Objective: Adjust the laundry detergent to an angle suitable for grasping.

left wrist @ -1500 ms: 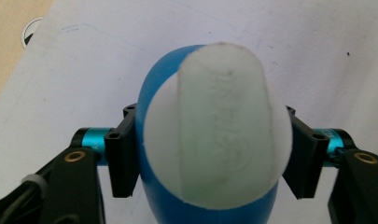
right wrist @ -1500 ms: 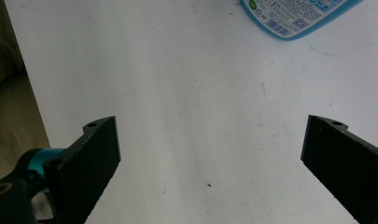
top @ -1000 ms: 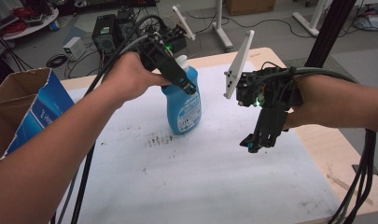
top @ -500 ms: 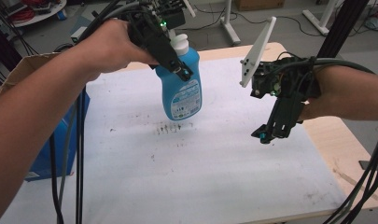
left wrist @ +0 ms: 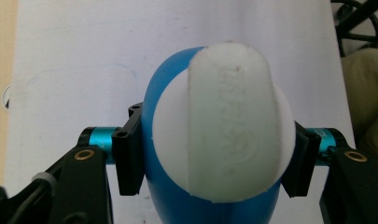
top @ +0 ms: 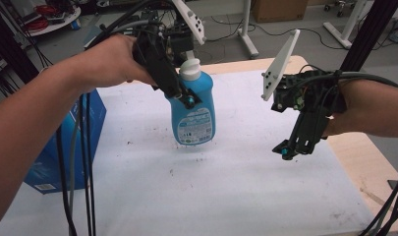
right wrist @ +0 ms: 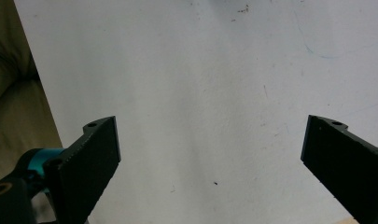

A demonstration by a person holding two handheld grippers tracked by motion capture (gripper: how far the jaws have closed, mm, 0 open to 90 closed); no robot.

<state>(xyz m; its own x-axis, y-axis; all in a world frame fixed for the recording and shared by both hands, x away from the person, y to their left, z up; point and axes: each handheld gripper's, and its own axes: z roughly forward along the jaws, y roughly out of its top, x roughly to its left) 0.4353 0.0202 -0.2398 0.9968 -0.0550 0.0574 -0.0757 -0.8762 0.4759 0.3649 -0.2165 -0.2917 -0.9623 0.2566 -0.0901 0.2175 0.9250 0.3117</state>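
Above the white sheet on the counter, the left tongs are clamped on a blue bottle just below its white cap, one black pad pressed on each side of the neck. High view: bottle hangs roughly upright in the grip, label facing the camera, its base apparently clear of the sheet with a faint shadow beneath, though the gap is hard to judge. Left gripper view looks straight down on the cap, which is broad and oval with embossed lettering too blurred to read; blue shoulder of the bottle shows around it and the white sheet lies below. Right tongs hang well apart from the bottle, toward the right side of the sheet, pointing down and slightly left; jaws stand wide apart with nothing between them. Right gripper view: both black pads frame bare white sheet marked with a few dark specks. Blue cardboard box stands at the counter's left edge, beside the left forearm and its trailing cables. Bare wooden counter top shows at the right edge.
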